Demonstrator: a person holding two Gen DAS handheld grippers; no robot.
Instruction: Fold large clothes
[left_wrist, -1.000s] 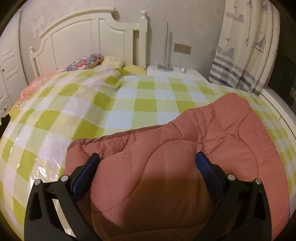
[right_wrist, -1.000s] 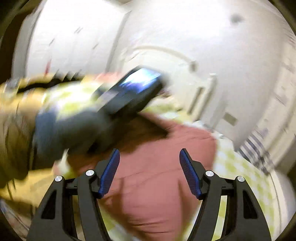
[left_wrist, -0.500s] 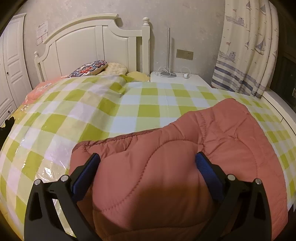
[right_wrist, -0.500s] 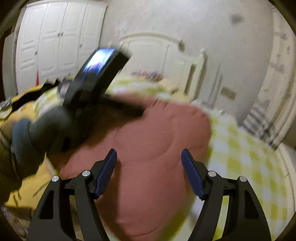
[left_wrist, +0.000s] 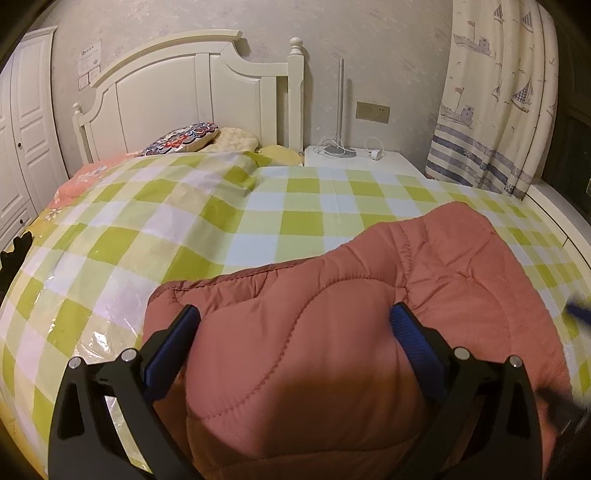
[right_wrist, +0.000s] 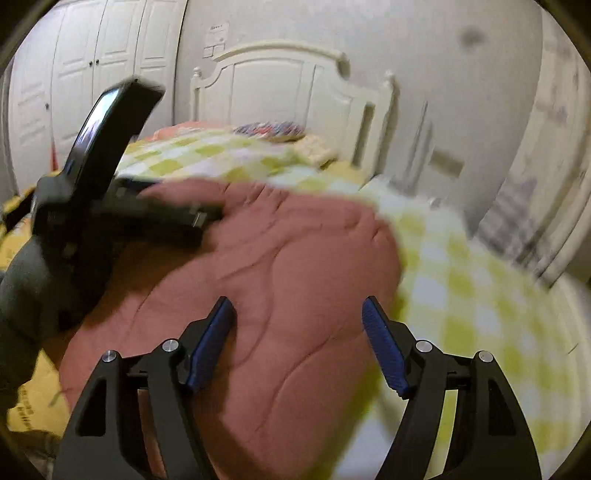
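A bedroom with a pale wall, a white headboard (left_wrist: 192, 96) and a bed covered by a green-and-white checked sheet (left_wrist: 207, 229) fills both views. On the near part of that sheet lies a pink quilted jacket (left_wrist: 332, 350), puffy and bunched, its stitched seams curving across the padding; in the right wrist view the same jacket (right_wrist: 280, 280) spreads from the lower middle toward the left. The left gripper (left_wrist: 295, 328) is released, its blue-padded fingers spread wide on either side of a bulge of the jacket, with the padding swelling up between them. The right gripper (right_wrist: 297, 317) is likewise spread apart, hanging over the jacket with nothing clamped between its fingers. In the right wrist view the left gripper's black body (right_wrist: 110, 199) shows at the left, lying over the far edge of the jacket, held by a hand in a grey glove (right_wrist: 22, 280). Beyond the jacket, a patterned pillow (left_wrist: 181, 138) rests against the headboard, a white nightstand (left_wrist: 362, 160) stands beside the bed with cables on it, and a curtain printed with sailboats (left_wrist: 495, 96) hangs at the right. White wardrobe doors (right_wrist: 92, 66) line the left wall.
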